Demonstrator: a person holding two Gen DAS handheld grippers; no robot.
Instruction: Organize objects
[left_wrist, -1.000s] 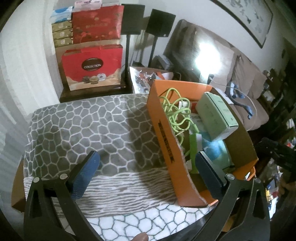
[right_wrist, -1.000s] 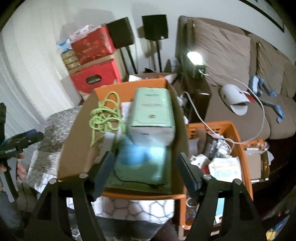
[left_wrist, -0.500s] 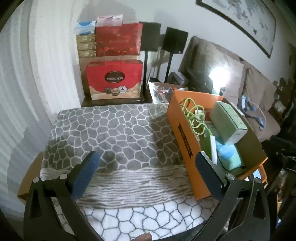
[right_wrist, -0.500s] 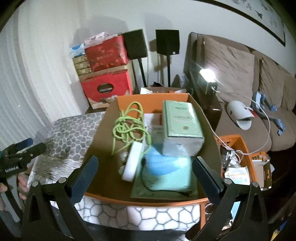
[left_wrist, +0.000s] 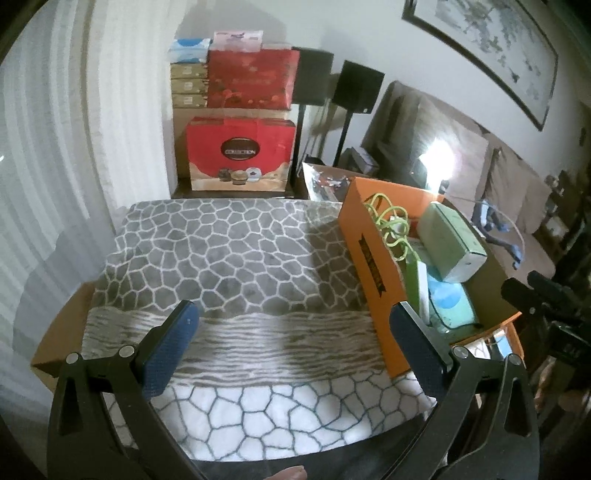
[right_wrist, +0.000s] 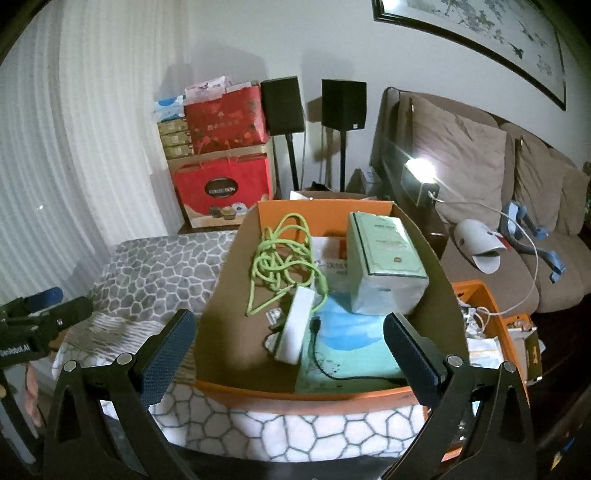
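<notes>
An open orange box (right_wrist: 229, 291) stands at the right end of a grey pebble-patterned blanket (left_wrist: 229, 254); it also shows in the left wrist view (left_wrist: 373, 273). Inside lie a coiled green cable (right_wrist: 280, 262), a pale green carton (right_wrist: 384, 266), a white block (right_wrist: 295, 332), a black cable (right_wrist: 332, 369) and a blue-green flat pack (right_wrist: 347, 347). My right gripper (right_wrist: 290, 347) is open and empty, held above the box's near edge. My left gripper (left_wrist: 293, 343) is open and empty over the blanket, left of the box.
Red gift boxes (left_wrist: 240, 155) are stacked on a low stand behind the blanket. Two black speakers on stands (right_wrist: 343, 103) stand by the wall. A brown sofa (right_wrist: 480, 177) lies to the right, with an orange crate of clutter (right_wrist: 491, 317) beside the box.
Both grippers have pulled back and up from the box, so more of the room shows. The right gripper's jaws have opened wider. The box's contents have not moved.
</notes>
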